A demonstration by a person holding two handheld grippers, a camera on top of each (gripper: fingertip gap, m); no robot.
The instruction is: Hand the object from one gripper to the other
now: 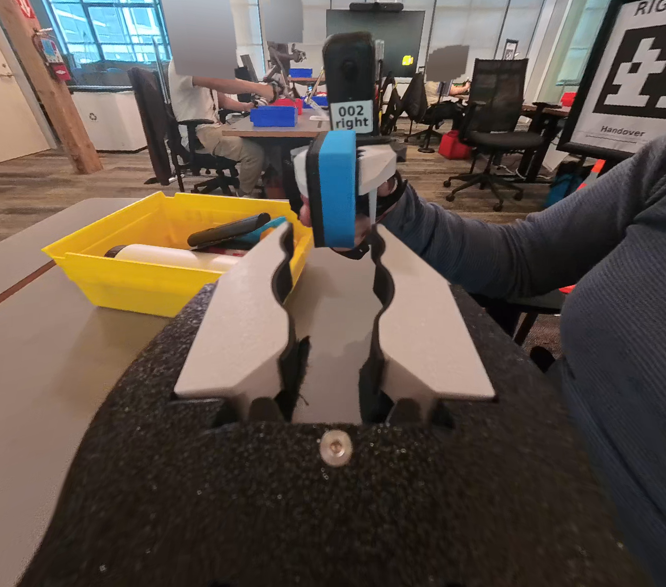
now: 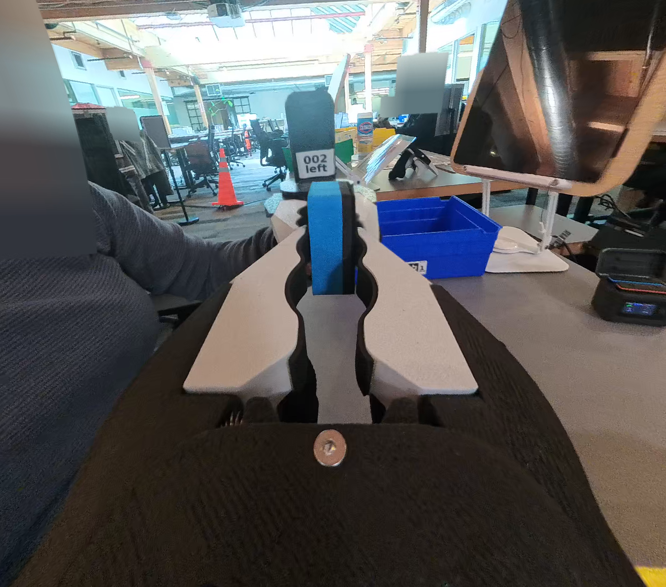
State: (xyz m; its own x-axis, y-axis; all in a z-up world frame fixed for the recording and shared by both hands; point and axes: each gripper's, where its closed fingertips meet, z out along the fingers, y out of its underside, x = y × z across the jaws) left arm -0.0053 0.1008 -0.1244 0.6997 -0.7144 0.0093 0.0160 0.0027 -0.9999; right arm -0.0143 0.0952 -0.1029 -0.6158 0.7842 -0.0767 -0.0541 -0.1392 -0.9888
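Observation:
The object is a blue and black foam block, held upright in the air. In the left wrist view, my right gripper faces me and its white fingers clamp the block's upper part. My left gripper is open, its fingertips standing on either side of the block's lower end with gaps showing. In the right wrist view, my right gripper is shut on the block, and the left gripper shows just behind it, partly hidden.
A yellow bin with several items sits on the grey table to the left. A blue bin, a tablet on a white stand and a black device stand on the right. A person's grey sleeve reaches in. The grippers are tip to tip, or close to it.

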